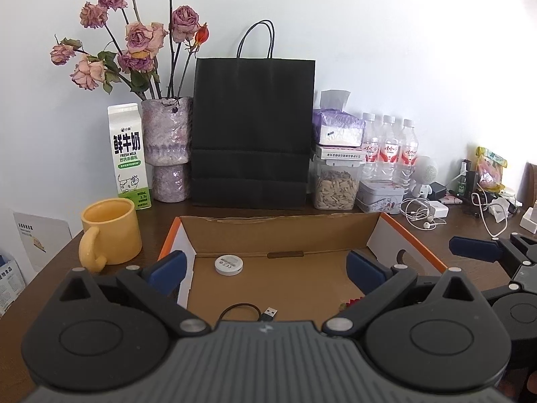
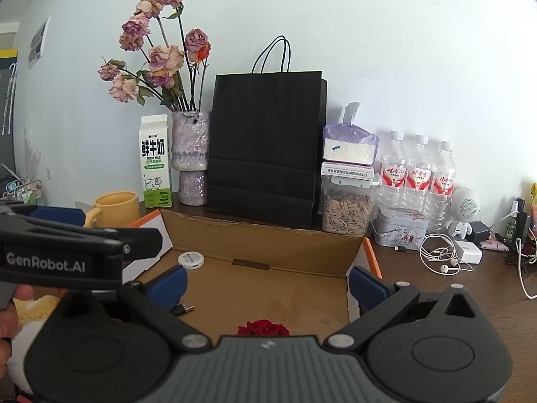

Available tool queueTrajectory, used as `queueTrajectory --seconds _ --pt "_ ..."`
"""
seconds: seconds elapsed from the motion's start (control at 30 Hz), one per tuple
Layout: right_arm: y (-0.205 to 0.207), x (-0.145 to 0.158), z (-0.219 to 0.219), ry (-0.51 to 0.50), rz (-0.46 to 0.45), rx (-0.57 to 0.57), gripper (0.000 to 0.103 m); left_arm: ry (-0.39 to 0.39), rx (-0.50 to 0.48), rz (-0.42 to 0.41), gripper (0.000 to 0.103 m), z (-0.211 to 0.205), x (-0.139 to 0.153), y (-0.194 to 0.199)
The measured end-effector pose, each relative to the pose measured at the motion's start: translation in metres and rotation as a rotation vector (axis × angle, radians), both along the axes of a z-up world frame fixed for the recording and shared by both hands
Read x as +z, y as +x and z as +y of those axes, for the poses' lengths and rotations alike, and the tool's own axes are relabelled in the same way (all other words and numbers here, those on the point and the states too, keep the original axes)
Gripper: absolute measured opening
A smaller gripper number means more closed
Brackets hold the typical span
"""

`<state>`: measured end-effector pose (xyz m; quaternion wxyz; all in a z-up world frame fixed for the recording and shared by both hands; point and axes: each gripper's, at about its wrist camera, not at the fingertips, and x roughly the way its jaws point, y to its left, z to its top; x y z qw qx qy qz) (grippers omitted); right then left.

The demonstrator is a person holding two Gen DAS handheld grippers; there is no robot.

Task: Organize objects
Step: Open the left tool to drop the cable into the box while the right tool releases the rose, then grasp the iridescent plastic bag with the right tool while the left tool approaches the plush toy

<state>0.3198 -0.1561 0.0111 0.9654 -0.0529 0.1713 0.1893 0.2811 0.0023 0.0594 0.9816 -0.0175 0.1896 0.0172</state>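
Observation:
An open cardboard box (image 1: 278, 231) with orange edges lies on the dark wooden table, and also shows in the right wrist view (image 2: 268, 238). Inside it lie a white round disc (image 1: 229, 264) (image 2: 190, 259), a black USB cable (image 1: 265, 313) (image 2: 184, 308) and a red flower (image 2: 263, 328), which is mostly hidden in the left wrist view. My left gripper (image 1: 266, 270) is open and empty above the box's near side. My right gripper (image 2: 266, 285) is open and empty, also over the box, to the right of the left one.
Behind the box stand a black paper bag (image 1: 253, 127), a milk carton (image 1: 129, 156), a vase of dried roses (image 1: 166, 147), a yellow mug (image 1: 110, 230), a seed jar (image 1: 335, 186), a tin (image 1: 381, 198) and water bottles (image 1: 389, 147). White earphones (image 1: 421, 215) and chargers lie at right.

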Motion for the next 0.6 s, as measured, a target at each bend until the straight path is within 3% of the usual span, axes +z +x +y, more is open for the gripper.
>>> queueTrajectory --seconds 0.6 --pt "-0.084 0.003 -0.030 -0.004 -0.005 -0.014 0.103 0.027 0.035 0.020 0.103 0.019 0.002 -0.079"
